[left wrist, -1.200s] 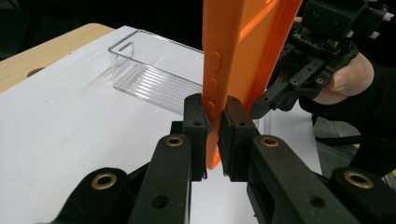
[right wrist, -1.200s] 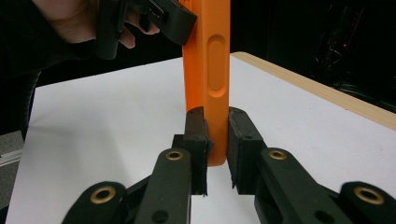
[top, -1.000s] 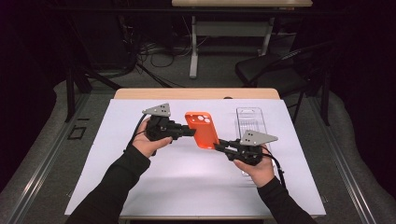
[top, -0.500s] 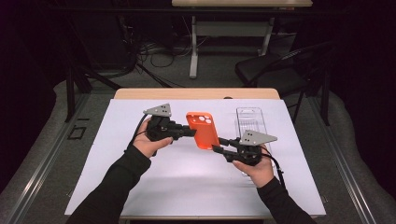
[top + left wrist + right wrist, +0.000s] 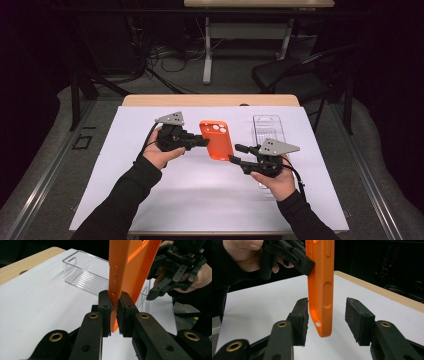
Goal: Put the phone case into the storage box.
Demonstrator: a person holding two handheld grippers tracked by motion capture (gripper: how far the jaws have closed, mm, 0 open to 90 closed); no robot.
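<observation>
A: Why is your left gripper [image 5: 200,142] clamped on the orange phone case [image 5: 217,140]?

B: Its 2 jaws pinch one long edge by the side buttons, so you carry the case clear of the white table cover [image 5: 150,200], between both hands, left of the clear tray [image 5: 267,127].

A: And your right gripper [image 5: 325,321]?

B: Its 2 jaws stand wide apart astride the lower corner, gripping nothing, probably ready to take it.

A: Which way does it point?

B: Long axis runs away from you, camera end far.
</observation>
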